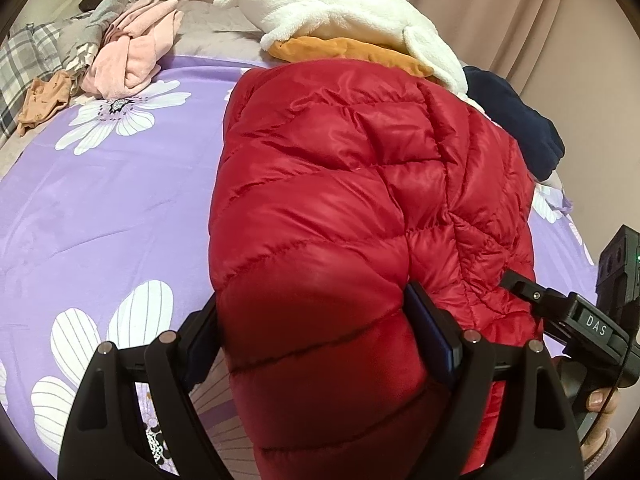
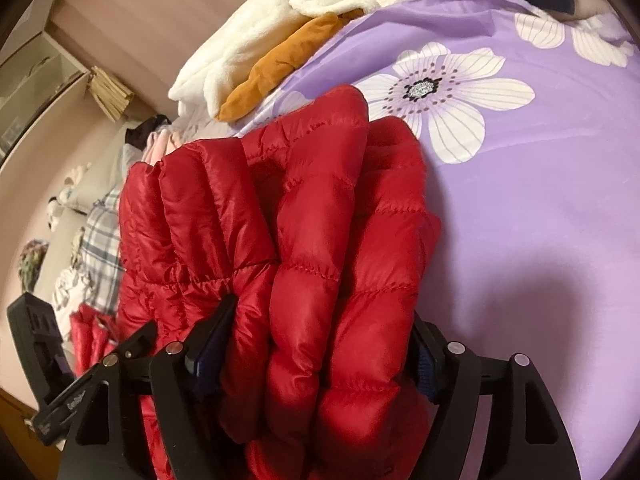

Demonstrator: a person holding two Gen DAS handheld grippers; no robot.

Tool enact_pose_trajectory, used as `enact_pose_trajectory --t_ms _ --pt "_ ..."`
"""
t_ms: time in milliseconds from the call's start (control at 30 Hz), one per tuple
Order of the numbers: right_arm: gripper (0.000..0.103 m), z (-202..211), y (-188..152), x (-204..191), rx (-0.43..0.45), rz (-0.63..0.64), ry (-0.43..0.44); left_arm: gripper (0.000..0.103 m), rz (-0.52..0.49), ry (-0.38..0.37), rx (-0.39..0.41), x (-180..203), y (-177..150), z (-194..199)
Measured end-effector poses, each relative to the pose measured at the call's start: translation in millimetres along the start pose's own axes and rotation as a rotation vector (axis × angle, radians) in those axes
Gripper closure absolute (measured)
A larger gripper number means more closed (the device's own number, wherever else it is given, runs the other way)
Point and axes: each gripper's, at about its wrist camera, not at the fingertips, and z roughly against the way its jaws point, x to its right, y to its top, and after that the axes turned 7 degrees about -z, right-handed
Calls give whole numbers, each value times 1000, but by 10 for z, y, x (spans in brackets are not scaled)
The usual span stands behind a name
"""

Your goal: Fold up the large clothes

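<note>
Between the fingers of the left tongs, a thick roll of the red down jacket is clamped; the pads press into the quilted fill from both sides. The right tongs are likewise closed on a bunched, multi-layer section of the same jacket, seen end-on in the right wrist view. In the left wrist view the right tongs sit just beside the jacket's right side.

The jacket lies on the bed, on the purple floral sheet, and extends from the near edge toward the far side, narrowed lengthwise with the sleeves apparently tucked in.

Procedure for the step in hand, judged to be a crosswise fold:
- Keep both grips level so the near hem travels as one straight edge.
- Lift only enough to clear the padded body; the slick shell is likely to slide.
- Lay the held end onto the far end and press out trapped air before releasing.

Beyond the jacket, touching its far end, lie an orange garment and a white fleece garment; a dark navy garment is at the far right edge. A pink garment and plaid fabric occupy the far left corner.
</note>
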Motion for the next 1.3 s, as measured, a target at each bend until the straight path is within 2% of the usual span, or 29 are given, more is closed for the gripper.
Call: enact_pose_trajectory --t_ms 300,700,867,1067,1233,1300 --pt "24 97 -25 -98 59 83 -77 17 -7 32 0 54 -22 60" --pt "24 275 -59 -181 145 144 -152 19 -106 103 25 206 -91 247" --pt "24 418 -47 -186 204 154 -150 20 -119 106 20 217 -138 319" --pt "24 524 -4 -216 222 136 -52 29 -118 73 10 224 -148 363" --pt "24 490 36 -246 176 91 98 33 -98 34 -6 224 -166 372" --pt "24 388 82 -240 130 64 155 33 -97 30 -14 235 -172 355"
